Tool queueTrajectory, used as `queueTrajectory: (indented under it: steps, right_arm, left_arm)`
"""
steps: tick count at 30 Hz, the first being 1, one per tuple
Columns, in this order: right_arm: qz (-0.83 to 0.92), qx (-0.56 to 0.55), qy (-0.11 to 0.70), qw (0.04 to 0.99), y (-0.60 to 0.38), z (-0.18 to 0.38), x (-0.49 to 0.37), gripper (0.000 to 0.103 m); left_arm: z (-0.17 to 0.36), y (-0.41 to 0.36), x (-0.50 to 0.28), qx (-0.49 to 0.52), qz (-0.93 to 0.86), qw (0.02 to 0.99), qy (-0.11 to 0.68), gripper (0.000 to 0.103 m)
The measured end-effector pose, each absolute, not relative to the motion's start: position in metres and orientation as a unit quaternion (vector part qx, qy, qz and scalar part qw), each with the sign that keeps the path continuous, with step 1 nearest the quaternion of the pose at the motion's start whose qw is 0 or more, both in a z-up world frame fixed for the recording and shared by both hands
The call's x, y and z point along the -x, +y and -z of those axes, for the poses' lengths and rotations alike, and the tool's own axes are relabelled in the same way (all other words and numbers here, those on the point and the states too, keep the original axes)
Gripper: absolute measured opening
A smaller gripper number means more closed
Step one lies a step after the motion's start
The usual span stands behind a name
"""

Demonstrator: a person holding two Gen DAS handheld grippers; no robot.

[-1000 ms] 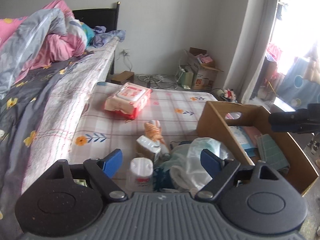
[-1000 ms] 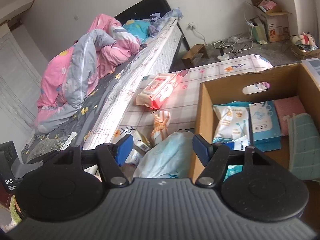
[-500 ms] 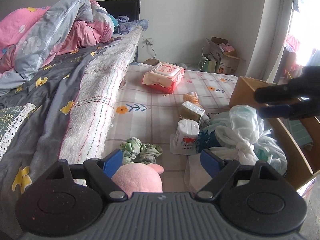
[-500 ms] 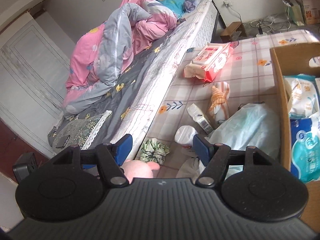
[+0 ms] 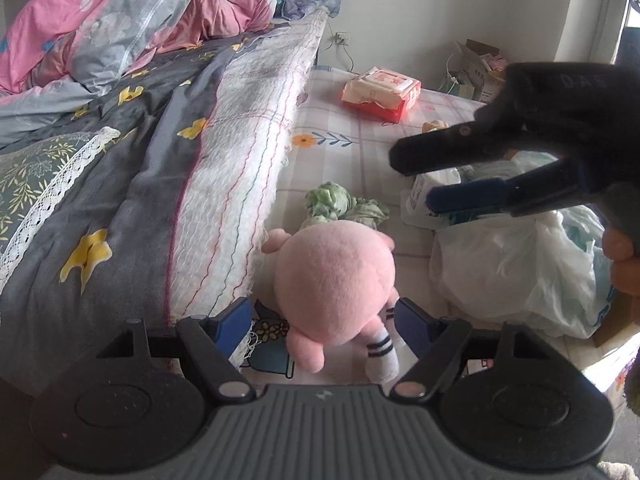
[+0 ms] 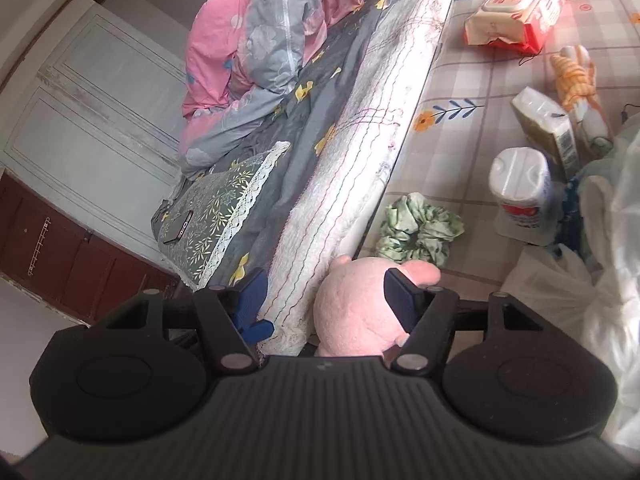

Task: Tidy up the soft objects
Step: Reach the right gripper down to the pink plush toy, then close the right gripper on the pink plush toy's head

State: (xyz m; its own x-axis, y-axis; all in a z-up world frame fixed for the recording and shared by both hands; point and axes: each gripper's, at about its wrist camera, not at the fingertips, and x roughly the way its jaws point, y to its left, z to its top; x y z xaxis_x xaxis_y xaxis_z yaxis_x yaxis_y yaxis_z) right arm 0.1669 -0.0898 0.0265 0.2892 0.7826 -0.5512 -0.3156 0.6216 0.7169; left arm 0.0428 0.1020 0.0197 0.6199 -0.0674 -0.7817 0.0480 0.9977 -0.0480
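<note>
While both sets of jaws narrow unclamped, my left gripper (image 5: 322,322) straddles the round pink plush toy (image 5: 334,280) beside the mattress edge (image 5: 236,216); my right gripper (image 6: 322,300) hovers over it. Next: squeeze, lift.

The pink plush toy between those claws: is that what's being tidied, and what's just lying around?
For the job:
- pink plush toy
- green scrunchie
- orange striped soft toy
- wipes pack
- left claw, closing around the plush
- right claw, closing, nothing gripped

Just lying about:
- quilt
- phone
</note>
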Motion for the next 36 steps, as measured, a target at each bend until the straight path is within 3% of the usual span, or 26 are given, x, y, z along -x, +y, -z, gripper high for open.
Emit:
queueTrajectory:
  steps: [9, 18, 28, 36]
  right_arm:
    - [-0.366, -0.237, 0.495, 0.751, -0.053, -0.003, -0.175, 0.049]
    - [-0.344, -0.237, 0.502, 0.757, -0.06, 0.016, -0.174, 0.042]
    - [-0.296, -0.243, 0.501, 0.776, -0.099, 0.022, -0.169, 0.043]
    - [-0.294, -0.205, 0.461, 0.812, -0.104, -0.007, -0.174, 0.045]
  left_arm:
    - [0.011, 0.096, -0.062, 0.021, 0.023, 0.888, 0.459, 0.079]
    - [0.019, 0.092, -0.068, 0.045, 0.04, 0.893, 0.445, 0.075]
    - [0.001, 0.058, -0.062, 0.004, 0.1, 0.914, 0.394, 0.076]
    - [0.004, 0.039, -0.062, -0.019, 0.137, 0.915, 0.379, 0.076]
